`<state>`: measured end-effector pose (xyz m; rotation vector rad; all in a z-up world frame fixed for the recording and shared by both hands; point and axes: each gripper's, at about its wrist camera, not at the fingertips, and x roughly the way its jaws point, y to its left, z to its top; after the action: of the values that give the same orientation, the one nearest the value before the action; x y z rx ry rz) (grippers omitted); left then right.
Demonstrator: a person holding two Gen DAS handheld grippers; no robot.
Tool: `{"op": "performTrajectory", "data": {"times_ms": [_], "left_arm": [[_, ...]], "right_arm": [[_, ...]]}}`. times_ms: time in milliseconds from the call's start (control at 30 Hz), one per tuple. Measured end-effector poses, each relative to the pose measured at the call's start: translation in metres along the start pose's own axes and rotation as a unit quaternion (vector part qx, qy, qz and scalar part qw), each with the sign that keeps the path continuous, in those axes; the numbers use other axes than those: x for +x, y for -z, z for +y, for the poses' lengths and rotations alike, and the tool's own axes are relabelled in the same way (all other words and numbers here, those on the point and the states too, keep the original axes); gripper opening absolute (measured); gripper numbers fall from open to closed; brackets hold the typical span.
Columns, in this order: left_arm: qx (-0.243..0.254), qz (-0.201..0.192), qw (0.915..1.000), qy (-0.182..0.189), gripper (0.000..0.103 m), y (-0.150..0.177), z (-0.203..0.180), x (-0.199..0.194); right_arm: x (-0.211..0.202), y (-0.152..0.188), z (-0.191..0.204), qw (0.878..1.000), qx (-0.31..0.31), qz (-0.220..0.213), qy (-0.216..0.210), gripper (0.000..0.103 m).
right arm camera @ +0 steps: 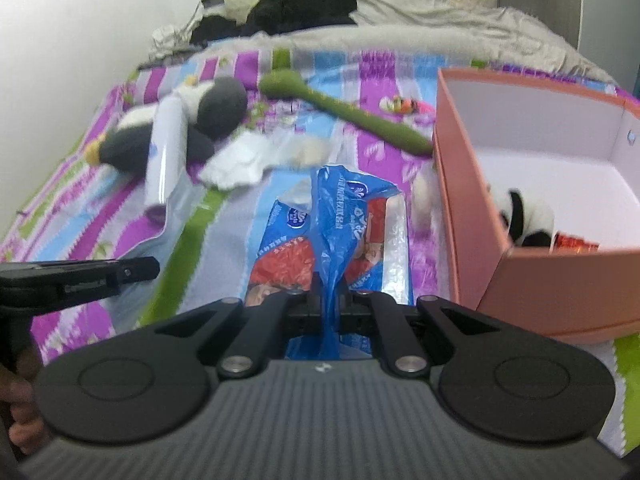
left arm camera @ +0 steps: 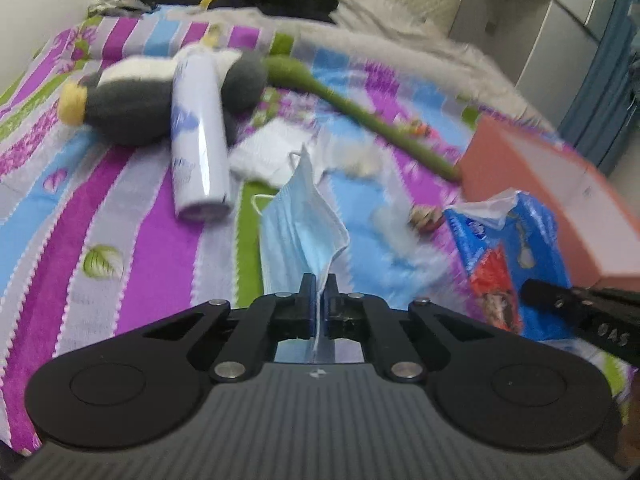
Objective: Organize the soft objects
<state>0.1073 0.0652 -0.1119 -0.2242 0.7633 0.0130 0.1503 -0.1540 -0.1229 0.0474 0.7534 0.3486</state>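
Your left gripper [left arm camera: 319, 284] has its jaws pinched onto the mask [left arm camera: 302, 216], a pale blue face mask that stands up from the fingers and hangs above the sheet [left arm camera: 132, 216], with one white ear loop curling off its left edge. Your right gripper [right arm camera: 330, 284] is clamped on the bag [right arm camera: 340, 216], a crumpled blue and red plastic bag whose loose top bunches up between the jaws while the rest lies on the sheet [right arm camera: 120, 216].

Take the box [right arm camera: 560, 264] as your landmark: it is pink, open-topped and white inside, and it sits just right of the bag. Inside it, against the near wall, lies a small panda toy [right arm camera: 524, 220] with something red beside it. In the left view the box [left arm camera: 560, 184] is right of the mask, and the bag [left arm camera: 508, 248] lies between them, close against the box.

Left of the box, a green plush stem [right arm camera: 360, 116] runs diagonally, its near end reaching the box's far left corner. Farther left lies a penguin toy [left arm camera: 132, 100], with a white spray can [left arm camera: 198, 132] resting across it. A white cloth [left arm camera: 264, 152] lies between the can and the mask. Beyond the box, at the head of the bed, is a heap of black clothes [right arm camera: 304, 4] on a beige blanket [right arm camera: 460, 36].
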Motion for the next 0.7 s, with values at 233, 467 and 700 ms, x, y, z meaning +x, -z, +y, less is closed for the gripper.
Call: {"op": "performTrajectory", "data": {"times_ms": [233,467,700], "left_arm": [[0.006,-0.048,0.9984,0.028,0.005,-0.043,-0.027,-0.037],[0.009,-0.093,0.9932,0.07,0.005,-0.087,-0.067,-0.063],[0.023,-0.102,0.9879,0.114,0.005,-0.127,-0.125,-0.057]], "right_arm": [[-0.031,-0.03,-0.006,0.999,-0.004,-0.048,-0.004,0.007],[-0.062,-0.065,-0.018,0.995,-0.015,-0.103,-0.001,0.007],[-0.089,-0.102,-0.05,0.988,-0.022,-0.15,0.03,0.007]]}}
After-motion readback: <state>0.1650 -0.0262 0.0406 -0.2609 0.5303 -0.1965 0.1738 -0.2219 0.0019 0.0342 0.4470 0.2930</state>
